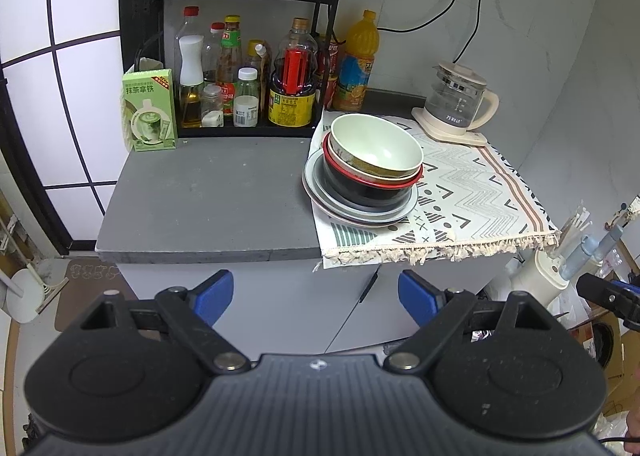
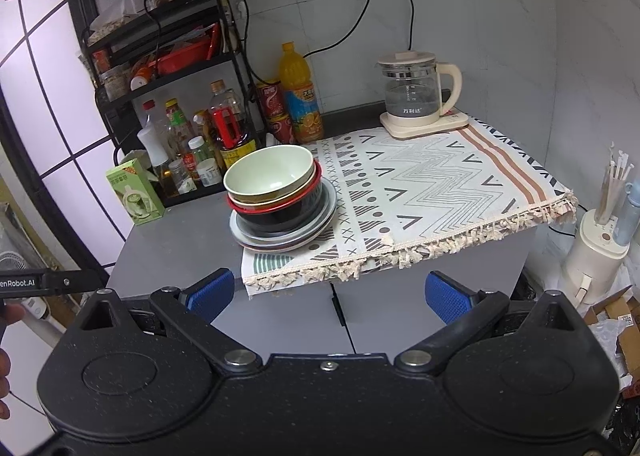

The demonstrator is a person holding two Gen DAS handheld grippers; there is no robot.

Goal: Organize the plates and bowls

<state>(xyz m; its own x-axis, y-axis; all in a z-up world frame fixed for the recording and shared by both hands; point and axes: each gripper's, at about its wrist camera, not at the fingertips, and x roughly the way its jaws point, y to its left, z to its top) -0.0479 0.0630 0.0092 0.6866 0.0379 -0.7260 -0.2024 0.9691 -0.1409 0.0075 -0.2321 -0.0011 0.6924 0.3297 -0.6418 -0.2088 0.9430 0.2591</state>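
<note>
A green bowl point(image 1: 376, 146) nests in a red-rimmed black bowl point(image 1: 362, 190) on stacked plates point(image 1: 320, 192), at the cloth's point(image 1: 480, 192) left edge, mid-bench point(image 1: 208, 192). Both grippers, left point(image 1: 316, 296) and right point(image 2: 330, 292), hang off the front edge, jaws wide, empty.

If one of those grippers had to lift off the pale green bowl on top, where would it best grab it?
Probably by the rim of the green bowl, one finger inside and one outside, coming from above on the near side. The bowl sits upright and nested in the bowls below, so only its thin upper edge is free. Both the left gripper and right gripper are open.
</note>
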